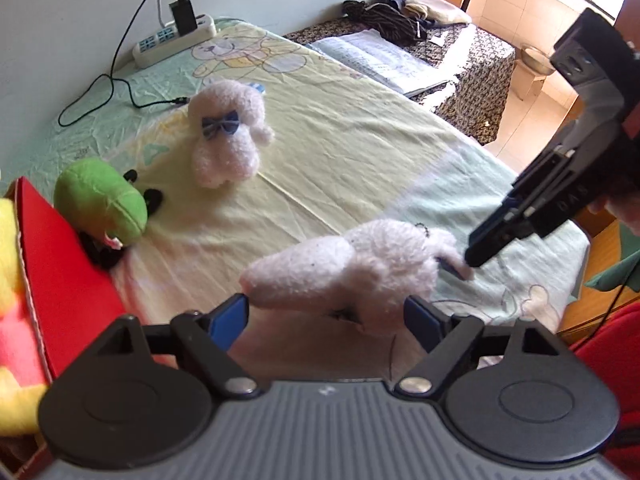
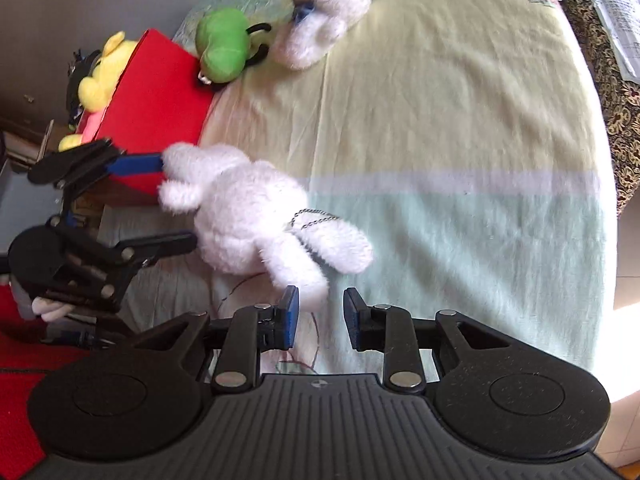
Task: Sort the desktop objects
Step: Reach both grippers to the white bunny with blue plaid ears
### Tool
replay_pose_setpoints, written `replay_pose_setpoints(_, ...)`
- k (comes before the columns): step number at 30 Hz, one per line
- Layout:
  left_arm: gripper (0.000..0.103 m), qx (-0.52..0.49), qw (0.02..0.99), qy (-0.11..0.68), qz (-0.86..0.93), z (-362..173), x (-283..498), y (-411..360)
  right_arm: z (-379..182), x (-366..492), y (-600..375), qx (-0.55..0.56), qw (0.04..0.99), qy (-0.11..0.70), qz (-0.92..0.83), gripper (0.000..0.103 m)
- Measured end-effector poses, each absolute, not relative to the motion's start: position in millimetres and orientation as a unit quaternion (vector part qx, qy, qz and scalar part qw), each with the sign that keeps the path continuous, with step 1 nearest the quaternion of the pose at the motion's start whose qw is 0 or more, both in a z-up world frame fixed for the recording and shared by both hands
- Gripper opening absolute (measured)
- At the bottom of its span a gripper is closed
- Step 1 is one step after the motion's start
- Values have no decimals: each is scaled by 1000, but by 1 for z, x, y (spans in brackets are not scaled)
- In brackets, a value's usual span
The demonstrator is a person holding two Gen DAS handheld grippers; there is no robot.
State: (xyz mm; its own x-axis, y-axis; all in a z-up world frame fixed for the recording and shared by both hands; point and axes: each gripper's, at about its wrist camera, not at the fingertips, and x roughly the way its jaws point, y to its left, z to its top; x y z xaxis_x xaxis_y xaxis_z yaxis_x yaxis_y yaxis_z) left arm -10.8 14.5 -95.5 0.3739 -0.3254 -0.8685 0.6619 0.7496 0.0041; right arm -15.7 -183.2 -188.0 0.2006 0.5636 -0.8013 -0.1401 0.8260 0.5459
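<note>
Bedroom setting: a bed-like surface under a pale yellow and mint cartoon sheet (image 1: 360, 128), wall on one side, a power strip (image 1: 172, 38) at the far corner.

Your left gripper (image 1: 326, 318) has its fingers spread wide. The near white plush (image 1: 352, 268) lies straight ahead of it, its body between the two blue pads; whether either pad touches the fabric is hard to tell. From the right wrist view the same left gripper (image 2: 178, 200) brackets the plush's head end, one finger above, one below.

Your right gripper (image 2: 322, 316) is also open, with a narrower gap. The plush's leg tip sits just ahead of and against its left pad, not between the pads. In the left wrist view the right gripper (image 1: 486, 246) points down at that same limb end.

Long axis of the plush runs from one gripper to the other: head toward the left, legs toward the right. A ball chain (image 2: 310, 218) trails from its middle.

Left of your left gripper stands the red box (image 1: 60, 264), already holding a yellow plush (image 2: 102, 74). A green plush (image 1: 100, 202) leans at its far corner; a second white plush (image 1: 228, 132) with a blue bow sits farther ahead.

Judgement: the left hand is nearer and better placed. Closing across the body, then carrying left to the box, looks the likely move.
</note>
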Motion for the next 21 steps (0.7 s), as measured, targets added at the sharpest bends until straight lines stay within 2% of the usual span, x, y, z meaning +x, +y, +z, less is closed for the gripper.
replay_pose_setpoints(3, 90, 157, 819, 467, -293, -96, 8, 10, -190, -6, -184, 227, 760, 567, 222, 28)
replay_pose_setpoints(8, 90, 97, 858, 455, -218, -90, 43, 11, -192, 22, -202, 325, 777, 517, 153, 28)
replay_pose_setpoints(12, 82, 64, 865, 468, -169, -93, 76, 13, -191, 33, -231, 394, 791, 462, 66, 29)
replay_pose_setpoints(14, 82, 34, 866, 463, -184, -85, 81, 19, -188, 30, -241, 414, 793, 443, 61, 29)
replay_pose_setpoints(17, 82, 15, 869, 448, -212, -71, 81, 21, -181, 23, -241, 409, 792, 445, 86, 29)
replay_pose_setpoints(21, 82, 47, 865, 425, -263, -60, 85, -1, -185, 9, -224, 388, 773, 479, 151, 28)
